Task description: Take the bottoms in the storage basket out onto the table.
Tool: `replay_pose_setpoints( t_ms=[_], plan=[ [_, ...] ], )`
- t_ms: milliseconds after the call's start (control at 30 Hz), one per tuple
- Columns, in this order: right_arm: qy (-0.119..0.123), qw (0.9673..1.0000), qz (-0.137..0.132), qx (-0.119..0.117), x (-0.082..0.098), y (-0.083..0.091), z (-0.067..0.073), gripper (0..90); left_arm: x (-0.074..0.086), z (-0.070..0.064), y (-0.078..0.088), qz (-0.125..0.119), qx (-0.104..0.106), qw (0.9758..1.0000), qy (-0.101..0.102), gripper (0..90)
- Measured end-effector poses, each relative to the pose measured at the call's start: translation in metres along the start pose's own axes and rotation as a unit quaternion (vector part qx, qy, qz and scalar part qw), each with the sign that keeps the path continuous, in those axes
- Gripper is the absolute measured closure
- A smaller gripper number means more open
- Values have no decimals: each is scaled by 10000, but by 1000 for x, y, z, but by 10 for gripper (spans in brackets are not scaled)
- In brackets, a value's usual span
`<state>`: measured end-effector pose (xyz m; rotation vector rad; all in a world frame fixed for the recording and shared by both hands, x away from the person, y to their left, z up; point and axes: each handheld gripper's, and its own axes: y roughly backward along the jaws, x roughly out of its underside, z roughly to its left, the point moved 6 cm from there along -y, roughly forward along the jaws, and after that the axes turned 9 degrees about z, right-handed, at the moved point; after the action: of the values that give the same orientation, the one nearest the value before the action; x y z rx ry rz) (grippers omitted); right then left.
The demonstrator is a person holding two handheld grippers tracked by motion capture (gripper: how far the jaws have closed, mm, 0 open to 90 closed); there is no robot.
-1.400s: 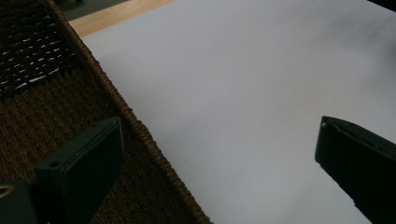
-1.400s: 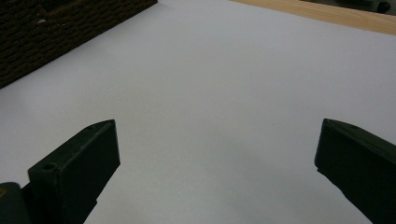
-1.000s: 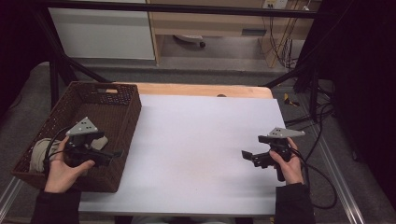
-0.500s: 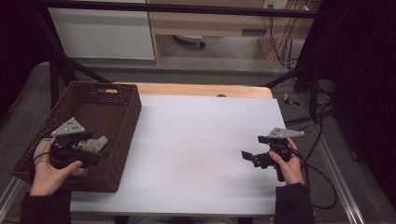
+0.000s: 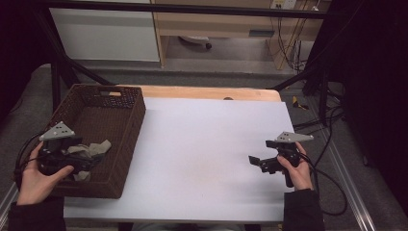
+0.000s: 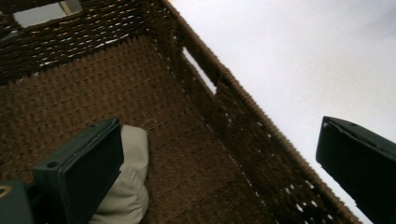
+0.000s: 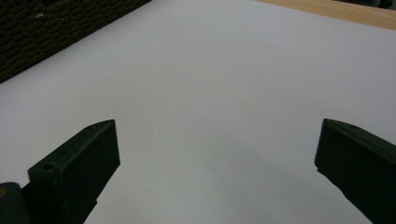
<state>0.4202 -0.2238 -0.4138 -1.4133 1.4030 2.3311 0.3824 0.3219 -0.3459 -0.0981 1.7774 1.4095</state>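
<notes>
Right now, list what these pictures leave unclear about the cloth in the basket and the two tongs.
- Crumpled beige cloth in the dark brown woven wicker basket: in the high view the left tongs and hand cover much of it; in the left gripper view a black jaw hides part and the bottom edge cuts it off. What it is stays unclear.
- Right tongs: small and dark in the high view, over the white table.
</notes>
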Motion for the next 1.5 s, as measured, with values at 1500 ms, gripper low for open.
replay_pose_setpoints(
  t_ms=[1500],
  plan=[
    [22,10000,76,5,1,-3,0,7,46,69,30,284,-931,9921,793,0]
  ],
)
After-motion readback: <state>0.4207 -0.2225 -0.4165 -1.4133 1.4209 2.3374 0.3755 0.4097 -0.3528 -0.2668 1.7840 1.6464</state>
